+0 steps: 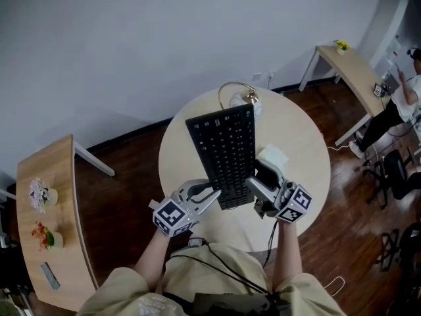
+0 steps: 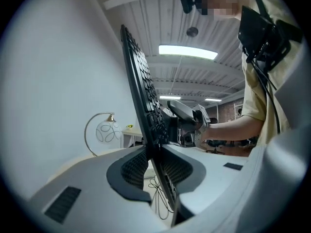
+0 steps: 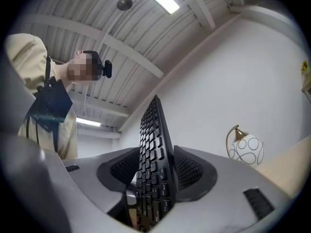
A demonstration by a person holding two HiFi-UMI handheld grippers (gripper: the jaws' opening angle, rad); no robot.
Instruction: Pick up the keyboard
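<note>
A black keyboard [image 1: 225,151] is held up off the round table [image 1: 306,157], its long axis pointing away from me. My left gripper [image 1: 212,197] is shut on its near left edge, and my right gripper [image 1: 252,185] is shut on its near right edge. In the left gripper view the keyboard [image 2: 143,96] stands edge-on between the ribbed pads [image 2: 133,166], with the other gripper beyond it. In the right gripper view the keyboard [image 3: 154,154] rises between the pads [image 3: 187,169], its keys facing left.
A small globe lamp [image 1: 243,97] stands at the table's far edge. A white cloth or paper [image 1: 272,157] lies right of the keyboard. A wooden side table [image 1: 49,209] with small flower pots is at the left; another desk [image 1: 352,71] and a person are at the far right.
</note>
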